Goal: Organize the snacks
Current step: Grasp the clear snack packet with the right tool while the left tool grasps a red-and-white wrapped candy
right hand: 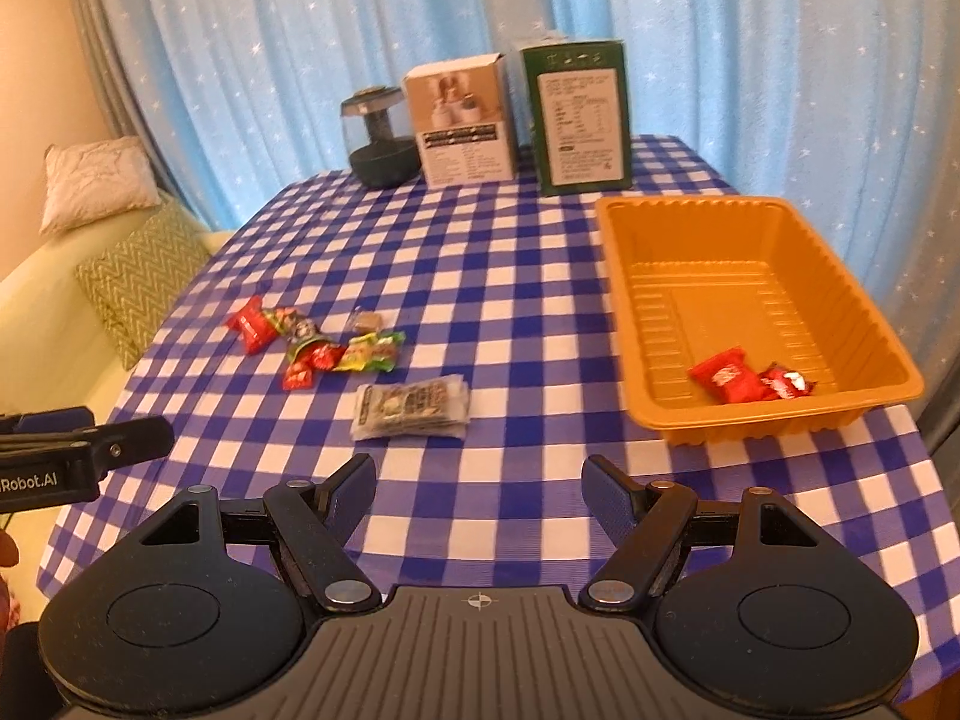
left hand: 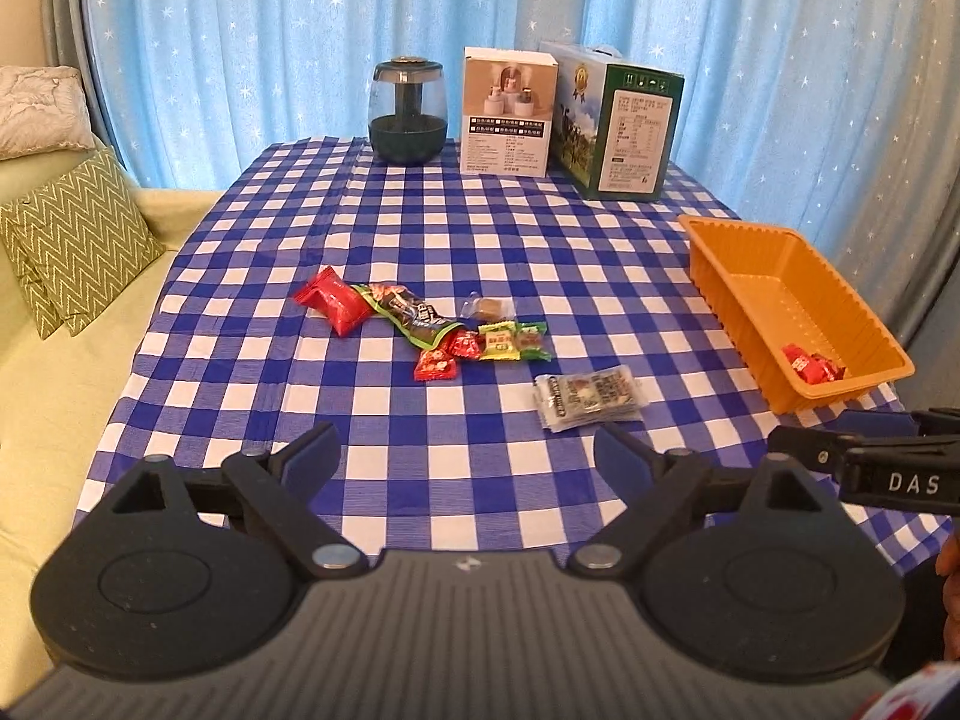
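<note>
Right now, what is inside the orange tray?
Inside the orange tray, two red-wrapped snacks lie near its front corner: a larger red packet and a smaller red candy beside it. The remaining floor is bare ribbed plastic. Whether the two wrappers touch is unclear.

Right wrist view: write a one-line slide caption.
Open right gripper above checked tablecloth; orange tray holds two red snacks, more wrapped snacks lie loose.

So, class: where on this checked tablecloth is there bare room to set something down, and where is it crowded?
Bare cloth lies between the snack pile and the orange tray, and between the pile and the boxes at the far edge. The near strip in front of both open claws, left and right, is also bare. It is crowded around the pile and the clear packet.
</note>
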### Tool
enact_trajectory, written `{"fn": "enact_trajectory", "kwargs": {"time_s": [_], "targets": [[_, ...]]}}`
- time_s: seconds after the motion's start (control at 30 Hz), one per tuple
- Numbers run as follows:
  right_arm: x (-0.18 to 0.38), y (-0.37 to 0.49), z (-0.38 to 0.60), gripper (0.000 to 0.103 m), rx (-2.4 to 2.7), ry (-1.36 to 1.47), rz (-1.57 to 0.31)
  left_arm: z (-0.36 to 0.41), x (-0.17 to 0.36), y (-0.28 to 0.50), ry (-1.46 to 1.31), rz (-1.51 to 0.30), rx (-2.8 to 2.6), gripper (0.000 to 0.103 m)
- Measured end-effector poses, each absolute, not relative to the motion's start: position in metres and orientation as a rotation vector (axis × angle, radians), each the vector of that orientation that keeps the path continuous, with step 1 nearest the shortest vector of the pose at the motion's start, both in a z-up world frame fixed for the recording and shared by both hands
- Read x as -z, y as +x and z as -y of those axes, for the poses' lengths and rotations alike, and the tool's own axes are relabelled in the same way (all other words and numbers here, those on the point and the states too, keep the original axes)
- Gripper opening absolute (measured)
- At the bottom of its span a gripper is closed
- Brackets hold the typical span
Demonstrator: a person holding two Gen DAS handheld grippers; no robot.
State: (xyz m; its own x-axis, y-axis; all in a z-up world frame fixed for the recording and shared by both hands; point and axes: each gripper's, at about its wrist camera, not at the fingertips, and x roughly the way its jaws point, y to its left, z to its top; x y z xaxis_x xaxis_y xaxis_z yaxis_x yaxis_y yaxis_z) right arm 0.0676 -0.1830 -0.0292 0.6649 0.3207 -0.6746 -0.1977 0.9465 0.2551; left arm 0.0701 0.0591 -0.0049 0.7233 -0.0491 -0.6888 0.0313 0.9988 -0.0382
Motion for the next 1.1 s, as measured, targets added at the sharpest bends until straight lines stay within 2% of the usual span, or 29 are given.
{"fn": "enact_trajectory", "kwargs": {"time_s": [0.7,1.1], "targets": [[0.108,0.153,0.117,0.075,-0.552,-0.279,-0.778,-0.090,0.051,0.142,0.042,-0.837,0.095,0.091],[0.125,0.206,0.098,0.075,-0.630,-0.349,-0.742,-0.097,0.069,0.171,0.043,-0.860,0.124,0.091]]}}
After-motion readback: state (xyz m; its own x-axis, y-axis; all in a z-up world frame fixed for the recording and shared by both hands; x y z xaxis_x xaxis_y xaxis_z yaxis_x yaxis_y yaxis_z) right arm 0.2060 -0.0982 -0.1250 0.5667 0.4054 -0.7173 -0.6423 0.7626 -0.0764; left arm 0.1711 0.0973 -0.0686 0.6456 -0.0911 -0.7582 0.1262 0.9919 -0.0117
